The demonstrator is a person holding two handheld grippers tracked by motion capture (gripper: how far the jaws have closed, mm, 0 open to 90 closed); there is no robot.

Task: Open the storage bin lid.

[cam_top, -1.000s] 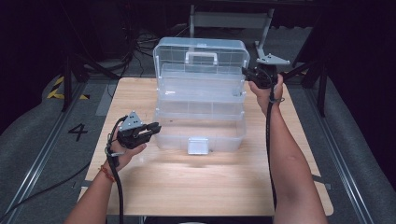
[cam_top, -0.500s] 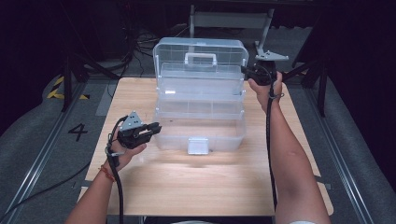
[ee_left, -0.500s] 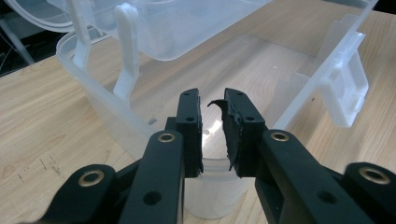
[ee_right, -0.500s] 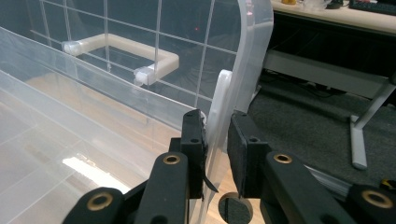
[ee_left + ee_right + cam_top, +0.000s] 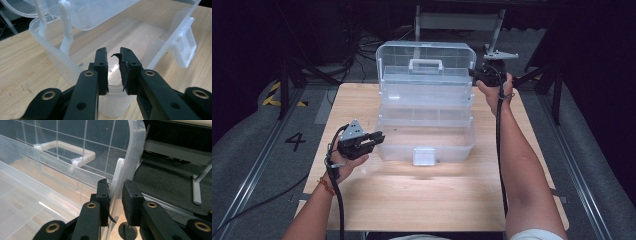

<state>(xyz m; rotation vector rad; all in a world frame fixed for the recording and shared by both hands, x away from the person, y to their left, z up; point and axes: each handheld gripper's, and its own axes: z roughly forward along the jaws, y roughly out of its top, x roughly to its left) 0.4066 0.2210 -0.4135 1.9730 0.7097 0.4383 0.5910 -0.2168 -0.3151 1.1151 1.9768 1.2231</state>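
Jaws of the right gripper (image 5: 115, 192) pinch the lid (image 5: 426, 62) edge of the clear box (image 5: 427, 140); left gripper (image 5: 113, 67) sits narrowly parted, empty, at the box's left corner on the tabletop (image 5: 422, 195).

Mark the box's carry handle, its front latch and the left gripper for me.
carry handle (image 5: 426, 65), high view, middle of the white bar on the raised lid.
front latch (image 5: 424, 155), high view, centre of the white tab on the base's front wall.
left gripper (image 5: 377, 137), high view, between the fingertips of its jaws.
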